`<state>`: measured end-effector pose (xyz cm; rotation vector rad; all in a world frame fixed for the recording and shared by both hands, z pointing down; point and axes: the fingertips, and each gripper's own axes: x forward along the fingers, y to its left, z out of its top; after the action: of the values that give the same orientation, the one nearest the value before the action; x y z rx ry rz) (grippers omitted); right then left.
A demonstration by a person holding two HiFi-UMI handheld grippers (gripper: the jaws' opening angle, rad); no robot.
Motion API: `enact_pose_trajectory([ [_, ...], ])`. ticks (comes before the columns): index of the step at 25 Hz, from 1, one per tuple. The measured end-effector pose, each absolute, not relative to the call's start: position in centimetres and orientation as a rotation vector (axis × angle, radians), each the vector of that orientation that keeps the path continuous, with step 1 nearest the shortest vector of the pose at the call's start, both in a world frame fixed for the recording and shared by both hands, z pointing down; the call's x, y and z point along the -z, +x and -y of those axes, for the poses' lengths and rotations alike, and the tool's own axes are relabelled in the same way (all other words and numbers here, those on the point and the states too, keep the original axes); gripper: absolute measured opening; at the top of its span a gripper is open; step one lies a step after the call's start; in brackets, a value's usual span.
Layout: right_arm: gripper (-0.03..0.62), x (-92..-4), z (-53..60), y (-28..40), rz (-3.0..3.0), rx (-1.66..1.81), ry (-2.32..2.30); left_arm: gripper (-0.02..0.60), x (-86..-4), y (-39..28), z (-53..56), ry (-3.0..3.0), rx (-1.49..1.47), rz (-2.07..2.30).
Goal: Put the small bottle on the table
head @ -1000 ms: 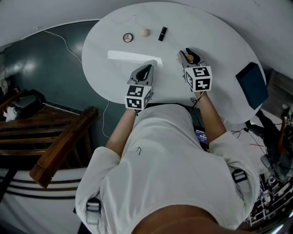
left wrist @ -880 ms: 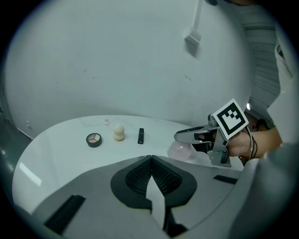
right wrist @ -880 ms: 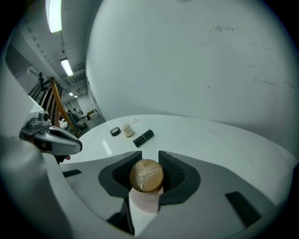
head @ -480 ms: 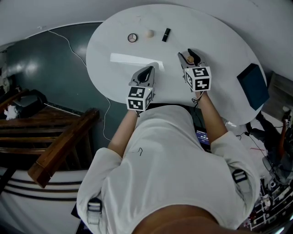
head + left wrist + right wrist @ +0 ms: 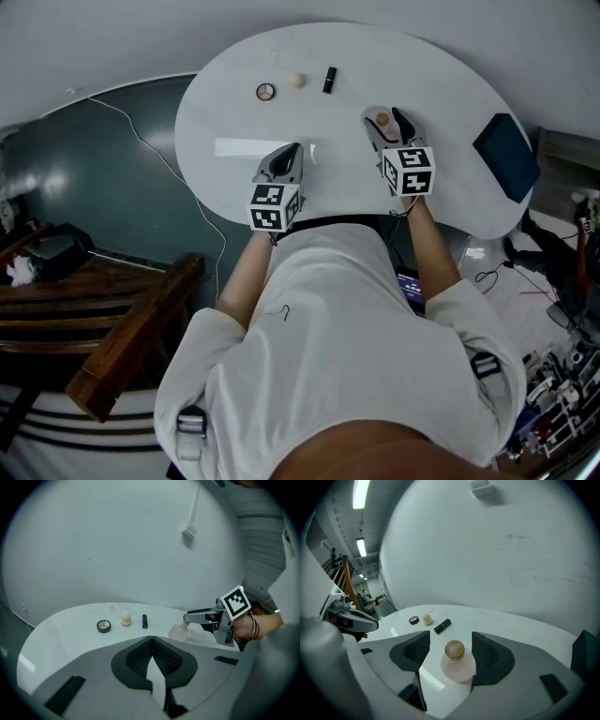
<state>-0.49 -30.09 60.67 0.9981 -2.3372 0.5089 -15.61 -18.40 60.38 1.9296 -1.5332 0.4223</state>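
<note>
Your right gripper has just been opening its jaws wide, leaving the small bottle standing on the table, apparently delivered, while your left gripper is closed and empty.

Bottom of the small bottle behind the left gripper; dark box cut off at the edge.

Table: a smooth, glossy white top; lamp light is mirrored in it.
Small bottle: translucent pink, glossy; glass or plastic cannot be told.
Cap: brownish, dull.
Left gripper: matt grey plastic shell; black, finely ribbed pads.
Beam at 8 o'clock: dark wood, slightly shiny.
Shirt: white matt cloth.
</note>
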Motion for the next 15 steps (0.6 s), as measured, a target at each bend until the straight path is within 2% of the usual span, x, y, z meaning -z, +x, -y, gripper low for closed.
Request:
enact_pose_trajectory([
  [7,0.263,-58.8,25.9,-0.4,2.32,-0.552,1.089,0.012,-59.6,-16.2,17.5,1.991,-0.401,1.464],
  [12,0.182,-58.2,23.0,-1.2,2.297,-0.526,1.1,0.012,-58.8,-16.3,17.4,2.041,-0.394,1.428],
  [15,0.085,-58.3,21.6,-1.9,2.292,-0.511,1.107,0.012,-58.4,-16.6,17.1,2.065,-0.39,1.417],
])
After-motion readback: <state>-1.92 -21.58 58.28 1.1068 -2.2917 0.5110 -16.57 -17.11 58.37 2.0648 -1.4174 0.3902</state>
